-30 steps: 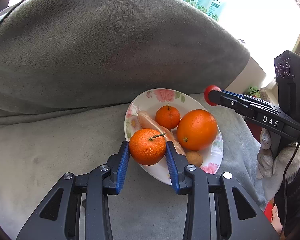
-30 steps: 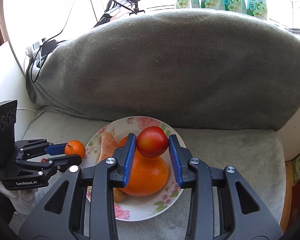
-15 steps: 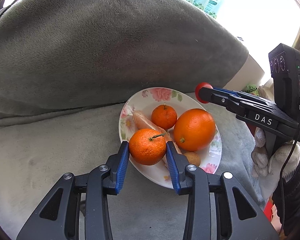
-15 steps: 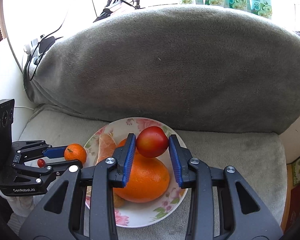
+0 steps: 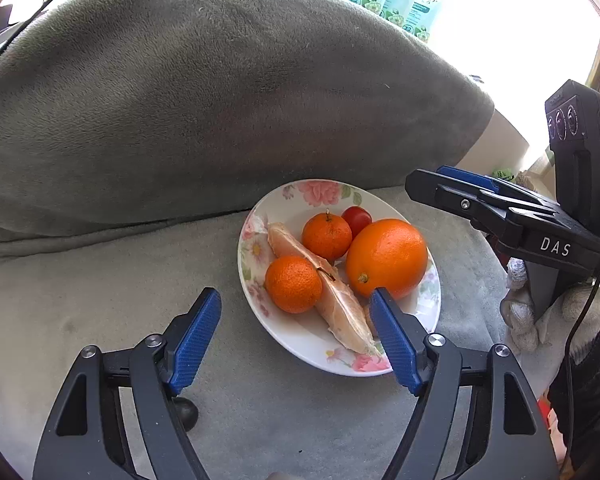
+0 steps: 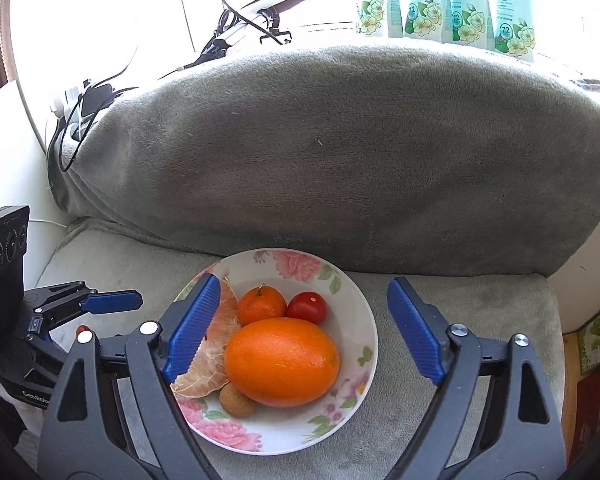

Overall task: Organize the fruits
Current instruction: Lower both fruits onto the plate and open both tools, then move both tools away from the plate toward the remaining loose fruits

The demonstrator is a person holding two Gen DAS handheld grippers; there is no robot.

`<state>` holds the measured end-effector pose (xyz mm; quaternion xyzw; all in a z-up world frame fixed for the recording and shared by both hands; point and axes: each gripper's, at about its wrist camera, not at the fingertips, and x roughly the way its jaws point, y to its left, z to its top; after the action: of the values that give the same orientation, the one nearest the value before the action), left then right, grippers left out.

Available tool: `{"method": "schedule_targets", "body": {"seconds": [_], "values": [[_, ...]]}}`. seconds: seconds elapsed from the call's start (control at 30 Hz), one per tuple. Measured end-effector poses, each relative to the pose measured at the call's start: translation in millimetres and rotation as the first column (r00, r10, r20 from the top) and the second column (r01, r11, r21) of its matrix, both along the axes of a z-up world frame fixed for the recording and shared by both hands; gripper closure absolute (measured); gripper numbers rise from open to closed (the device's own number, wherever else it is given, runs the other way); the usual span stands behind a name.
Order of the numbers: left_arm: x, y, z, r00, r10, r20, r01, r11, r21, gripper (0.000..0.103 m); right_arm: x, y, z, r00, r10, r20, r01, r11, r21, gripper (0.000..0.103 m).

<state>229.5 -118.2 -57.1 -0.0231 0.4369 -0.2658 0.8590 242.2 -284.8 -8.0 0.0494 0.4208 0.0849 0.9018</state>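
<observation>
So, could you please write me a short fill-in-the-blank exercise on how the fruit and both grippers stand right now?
1. Both the left gripper and the right gripper have their jaws ____.
2. All the fruit lies on the floral ____.
3. The red tomato sits right beside the small ____ that has a stem, behind the large orange.
4. The number of small mandarins in the left wrist view is ____.

Missing words: open; plate; mandarin; two

plate [image 6: 342,280]: white, pink roses, green leaves
large orange [image 6: 282,361]: orange
tomato [image 6: 307,307]: red
finger pads [image 5: 194,338]: blue
cushion [image 6: 340,152]: grey
pouches [image 6: 444,4]: pale green, white flowers
</observation>
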Motion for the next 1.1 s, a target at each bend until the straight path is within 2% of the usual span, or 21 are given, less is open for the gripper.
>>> {"method": "schedule_targets", "body": {"seconds": [0.13,0.3,1.1], "values": [[-2,-4,0,1.000,-0.004,0.014,0.003,0.999,0.033,0.026,-1,2,1,1.000,-0.006,-0.002,0.006,1.000,-0.009,0.010],[-5,-4,2,1.000,-0.005,0.021,0.004,0.999,0.039,0.026,-4,4,5,1.000,-0.007,0.000,0.007,1.000,-0.011,0.009],[-40,23,32,0.996,0.041,0.084,-0.042,0.999,0.011,0.026,-52,18,44,0.998,0.005,0.070,-0.005,1.000,0.004,0.009]]}}
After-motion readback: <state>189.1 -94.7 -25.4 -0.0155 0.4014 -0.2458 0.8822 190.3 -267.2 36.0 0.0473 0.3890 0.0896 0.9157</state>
